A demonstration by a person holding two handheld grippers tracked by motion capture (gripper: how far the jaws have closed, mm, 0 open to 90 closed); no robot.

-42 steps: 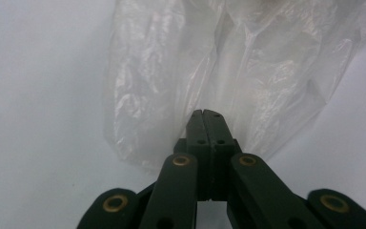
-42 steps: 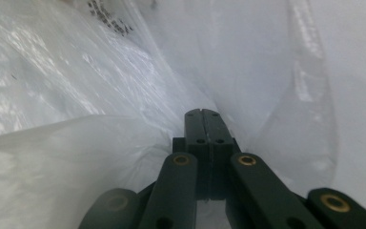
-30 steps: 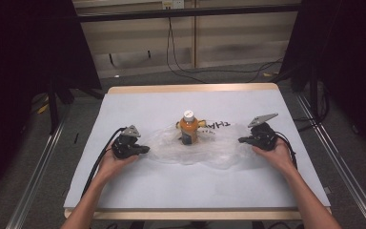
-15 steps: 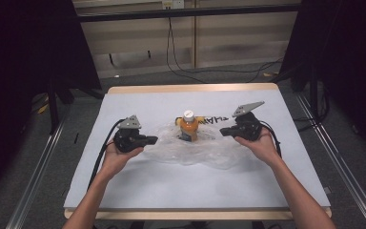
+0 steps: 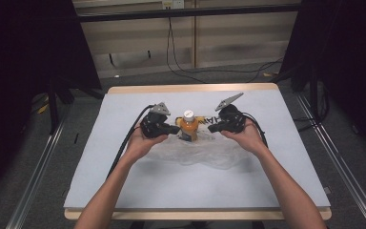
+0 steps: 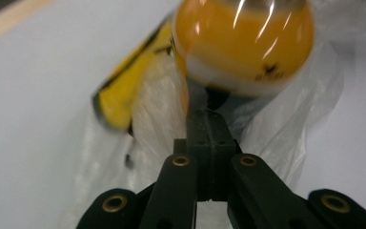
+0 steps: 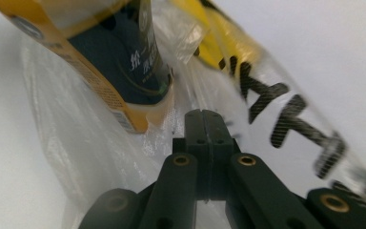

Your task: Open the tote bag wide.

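An orange bottle (image 5: 189,125) with a white cap stands at the middle of the table, on a crumpled clear plastic bag (image 5: 205,151) with a yellow strip and black lettering (image 7: 267,90). My left gripper (image 5: 175,129) points at the bottle from the left, my right gripper (image 5: 210,128) from the right, each held in a hand. In the left gripper view the shut jaws (image 6: 208,117) sit just below the bottle (image 6: 243,43), against the bag film. In the right gripper view the shut jaws (image 7: 203,117) meet the film beside the bottle's label (image 7: 119,57). Whether film is pinched I cannot tell.
A pale mat (image 5: 124,181) covers the wooden table top. Black cables (image 5: 124,143) trail from both grippers toward the person. Metal rails (image 5: 33,176) run along both sides of the table, and cables lie on the floor behind it.
Both hands have come inward and upward from the bag's outer edges, and the two grippers now flank the bottle closely. The jaws stay shut throughout.
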